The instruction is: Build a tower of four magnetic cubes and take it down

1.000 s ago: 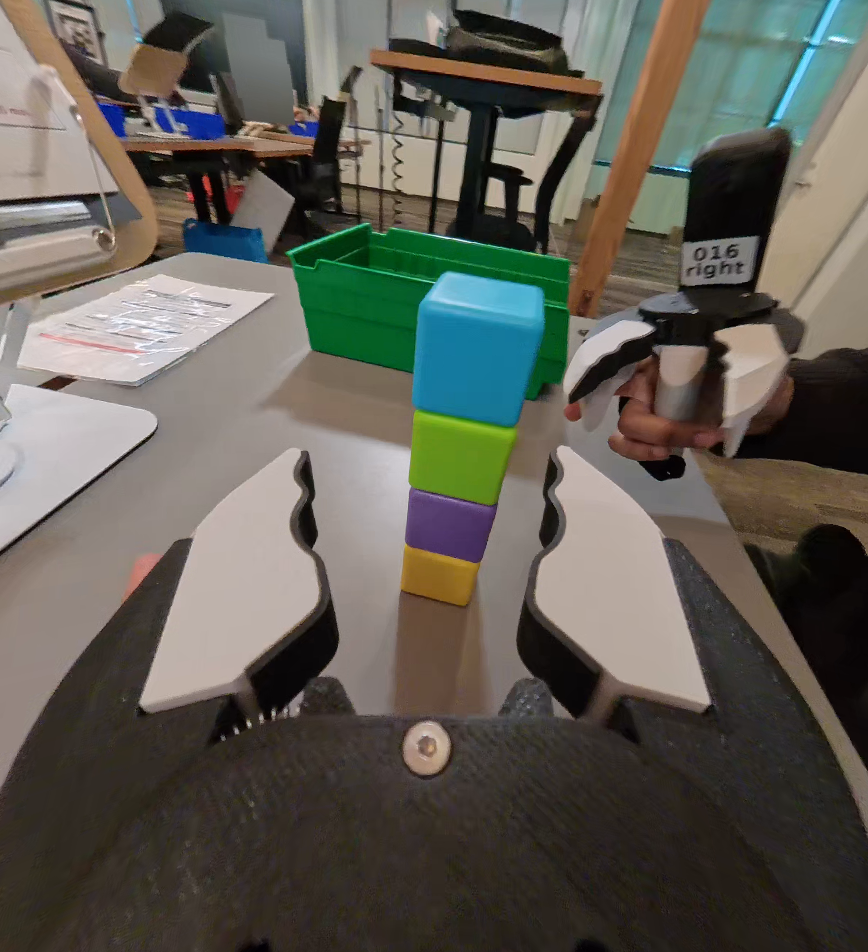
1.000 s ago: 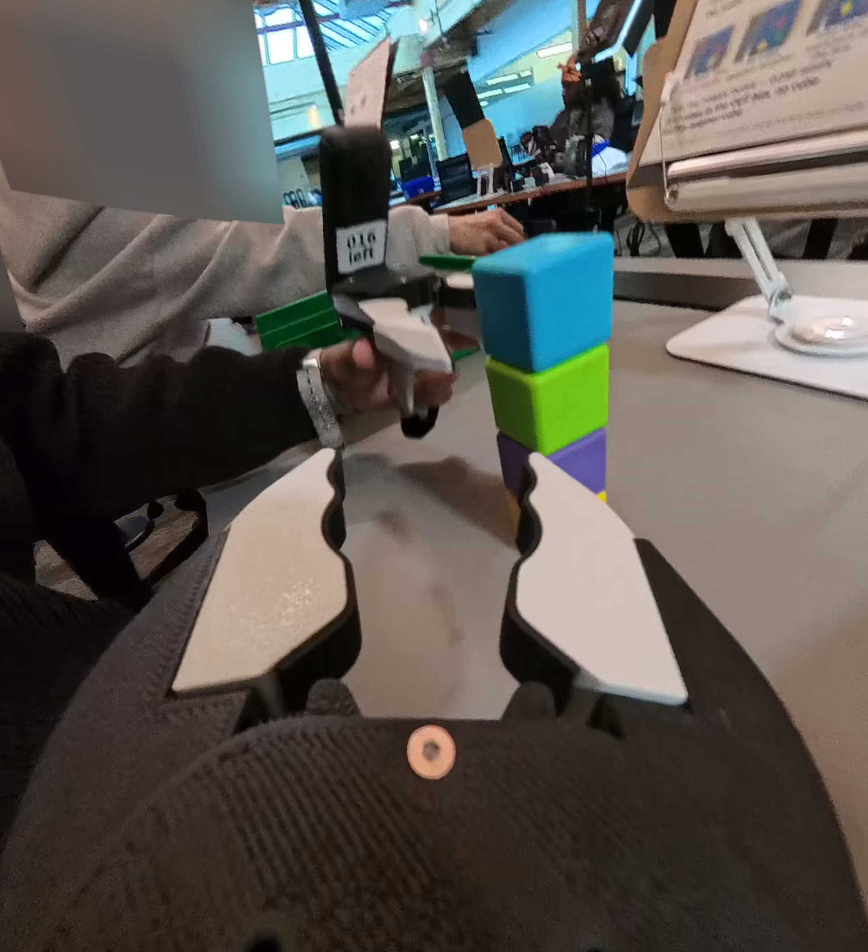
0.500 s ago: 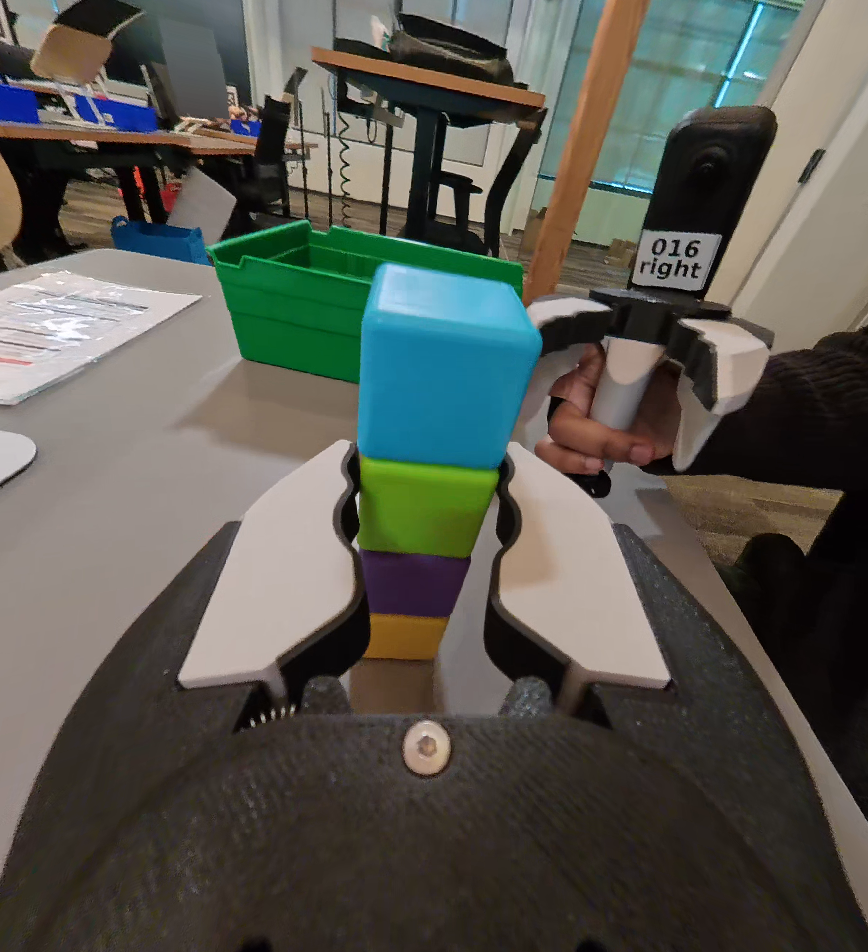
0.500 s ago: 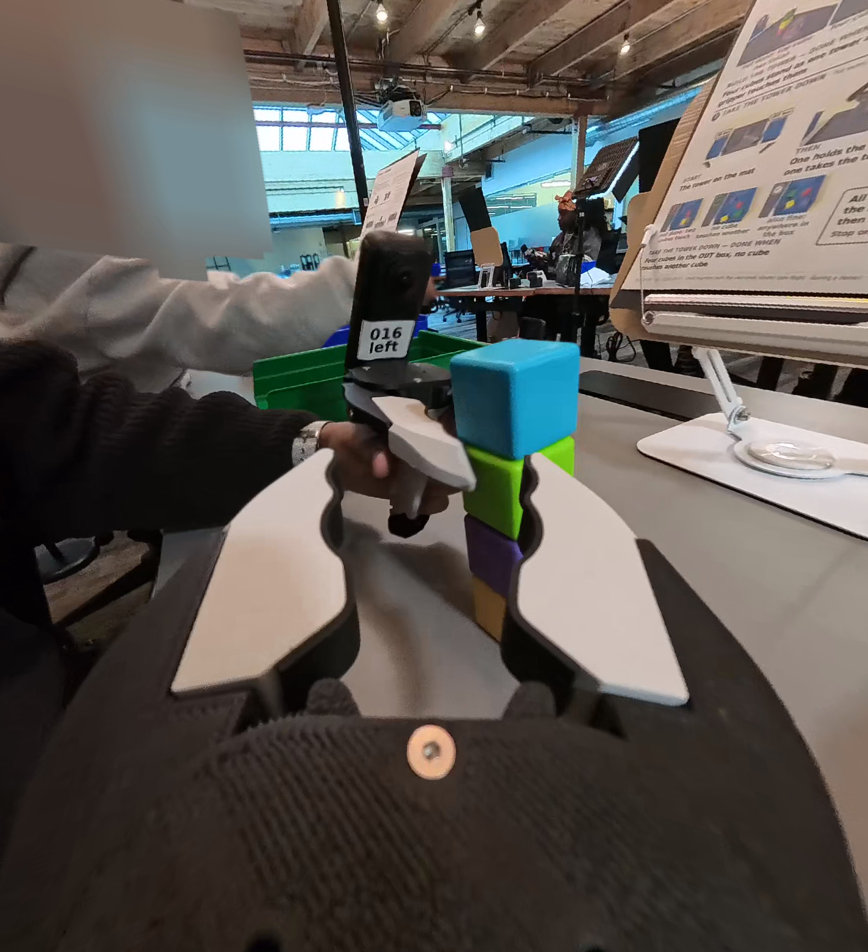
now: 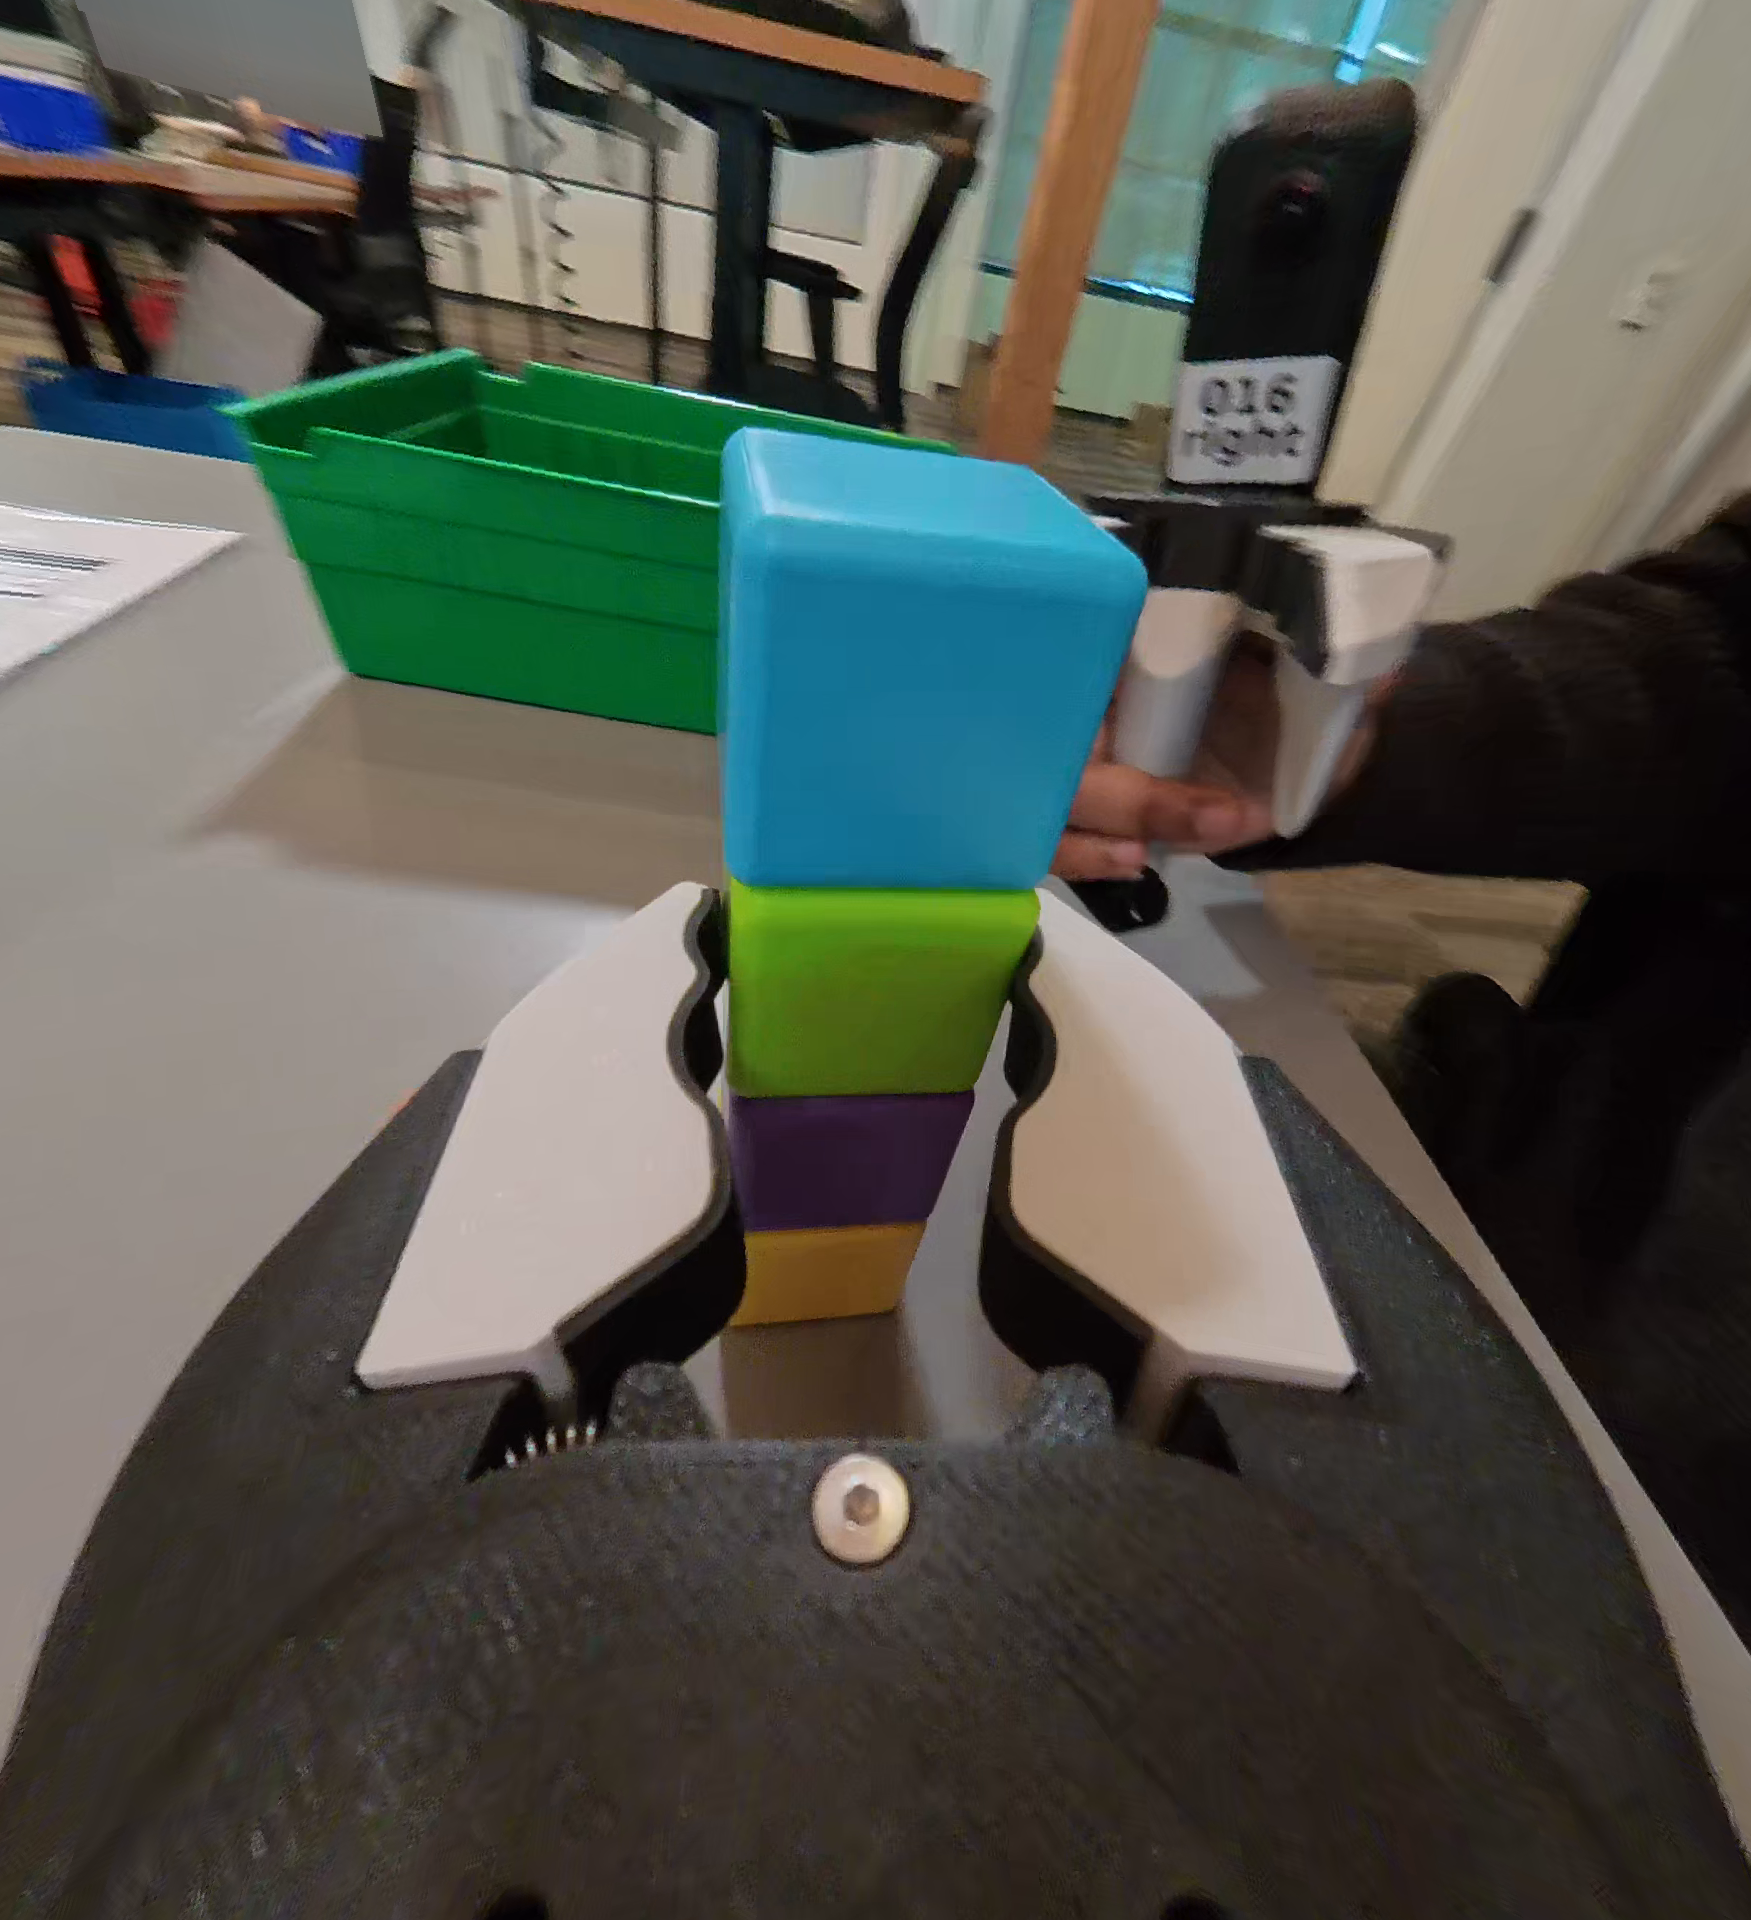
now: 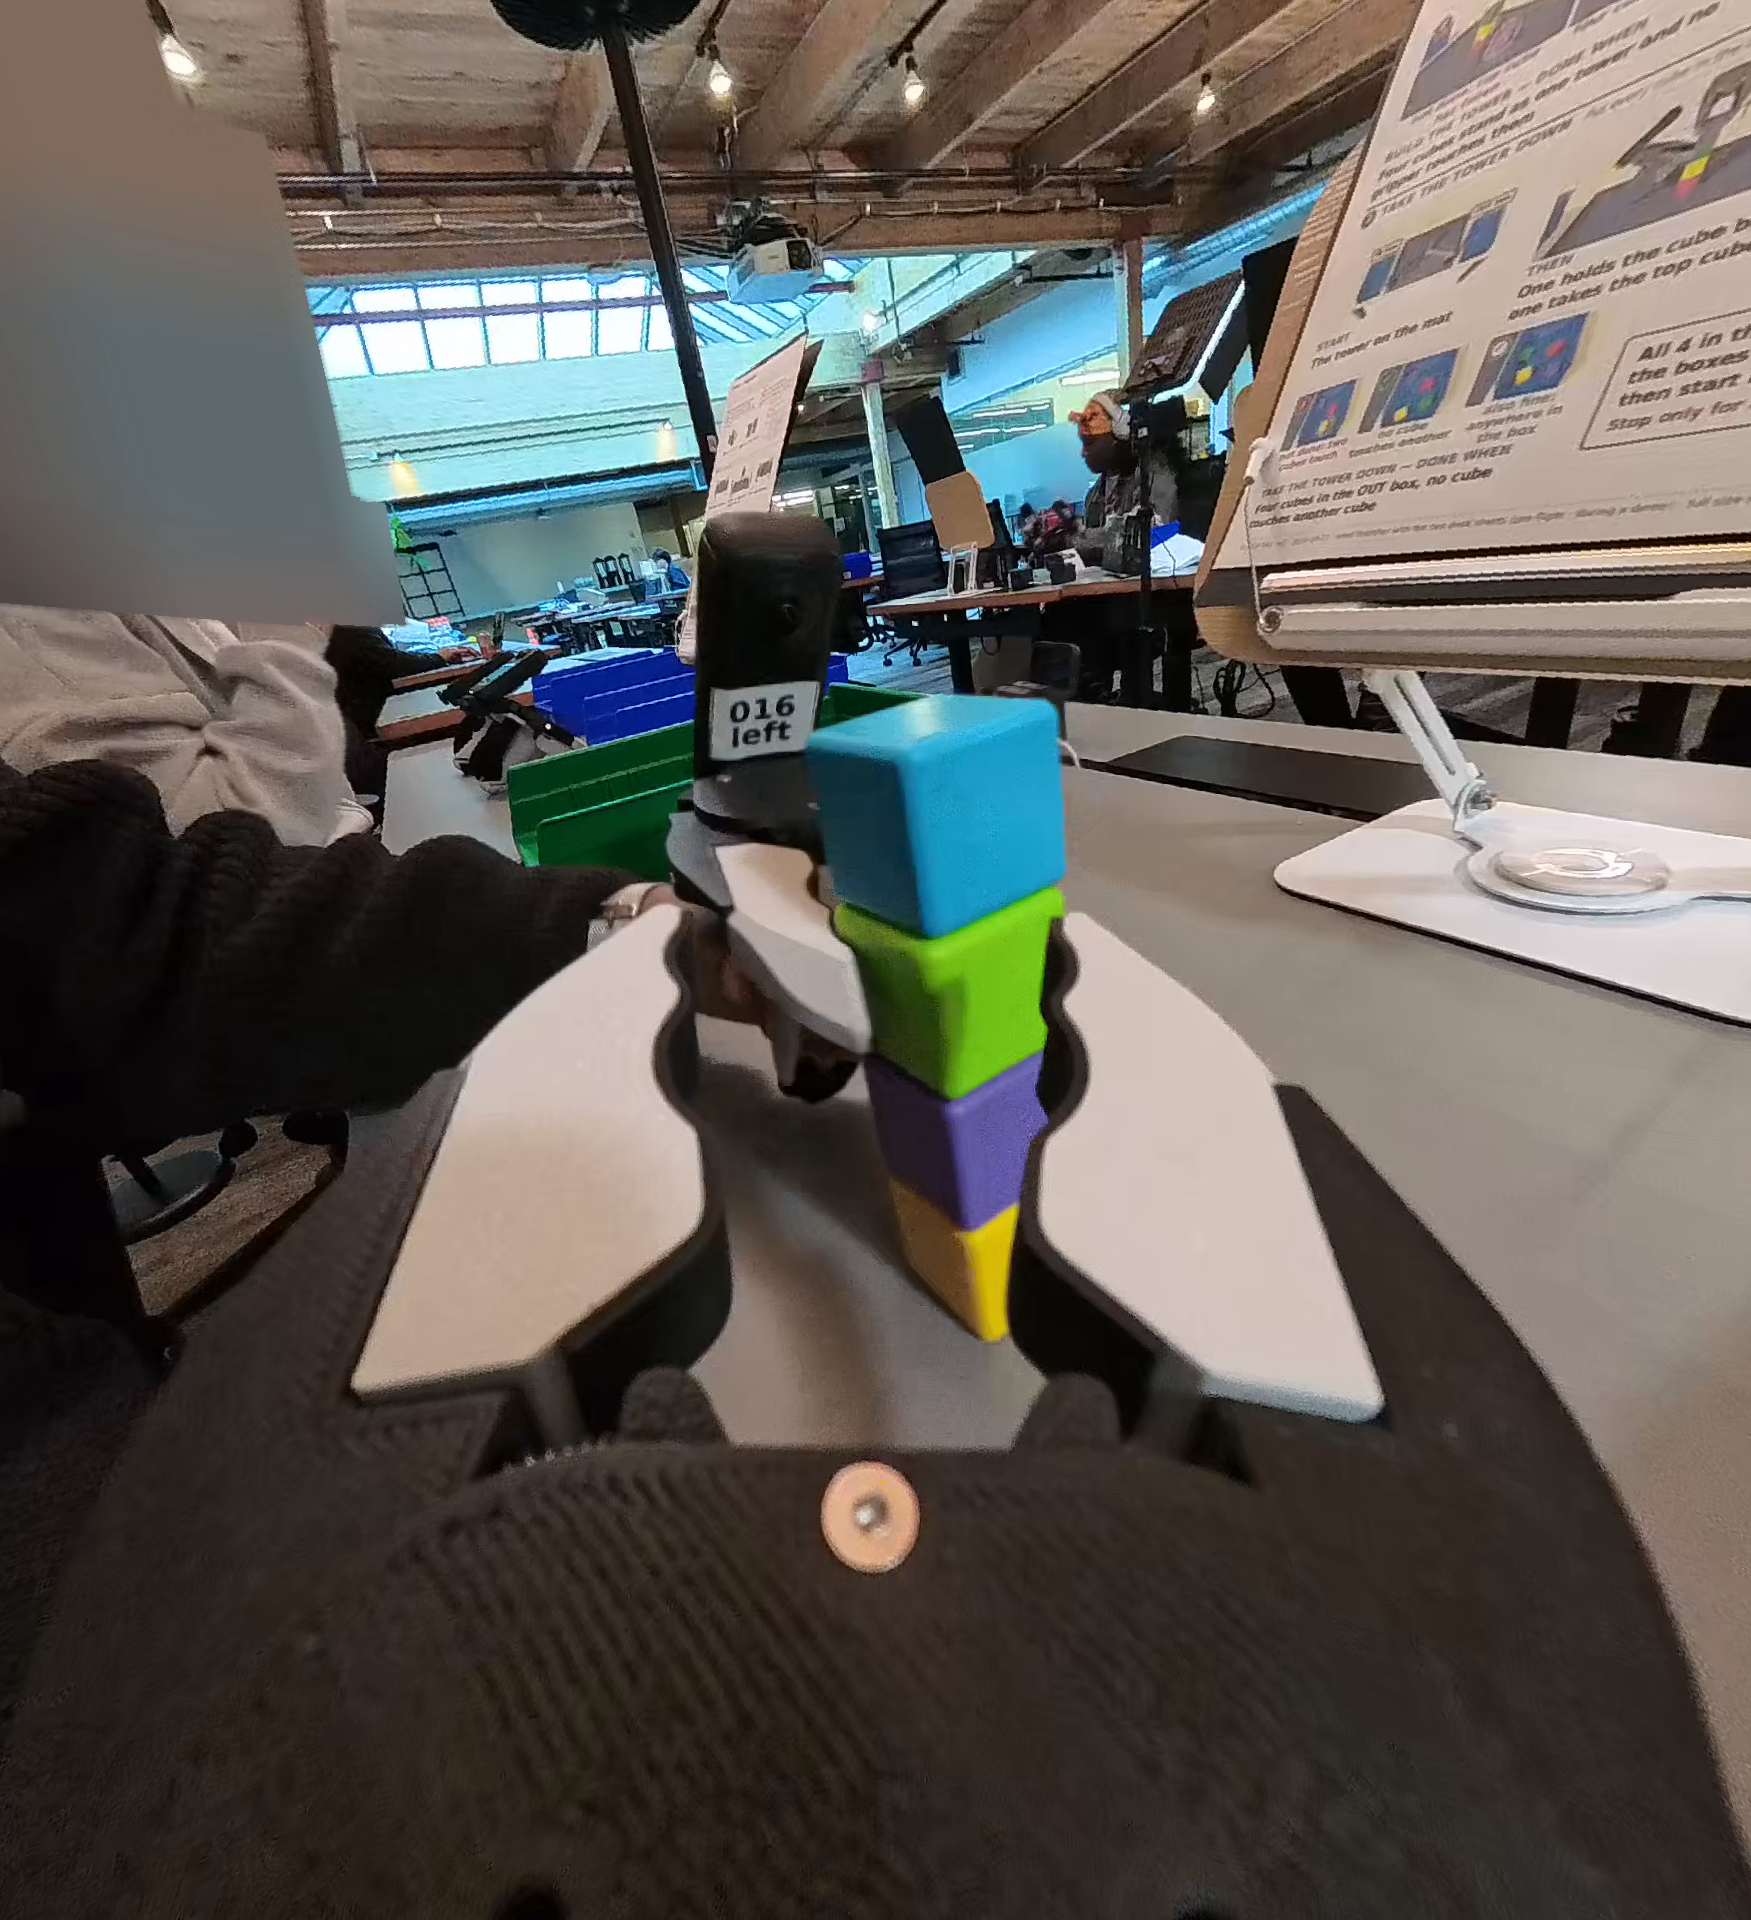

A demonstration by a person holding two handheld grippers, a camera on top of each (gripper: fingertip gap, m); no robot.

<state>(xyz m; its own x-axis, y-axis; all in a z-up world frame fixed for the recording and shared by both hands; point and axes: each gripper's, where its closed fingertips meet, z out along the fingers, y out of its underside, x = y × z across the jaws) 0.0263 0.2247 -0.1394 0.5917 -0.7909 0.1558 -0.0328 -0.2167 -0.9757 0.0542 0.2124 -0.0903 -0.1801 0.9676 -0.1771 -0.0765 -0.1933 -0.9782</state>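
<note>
Four cubes stand stacked as a tower on the grey bench [image 5: 227, 935]: yellow cube [image 5: 824, 1273] at the base, purple cube [image 5: 845, 1158] on it, green cube [image 5: 871, 987] third, blue cube [image 5: 918, 675] on top, the largest in view. Left claw [image 5: 866, 966]: pinching the green cube, one finger pressed to each side face, just under the blue cube. Right claw [image 6: 866, 982]: spread, its fingers apart; the tower sits toward the 3 o'clock finger in the right wrist view, and contact there cannot be told. Green bin [image 5: 497, 582]: on the bench behind the tower at 11 o'clock in the left wrist view. Printed sheet [image 5: 9, 592]: flat on the bench at 9 o'clock. White stand [image 6: 1577, 904] carrying an illustrated instruction board [image 6: 1577, 312]: at 2 o'clock in the right wrist view, well apart from the tower.
</note>
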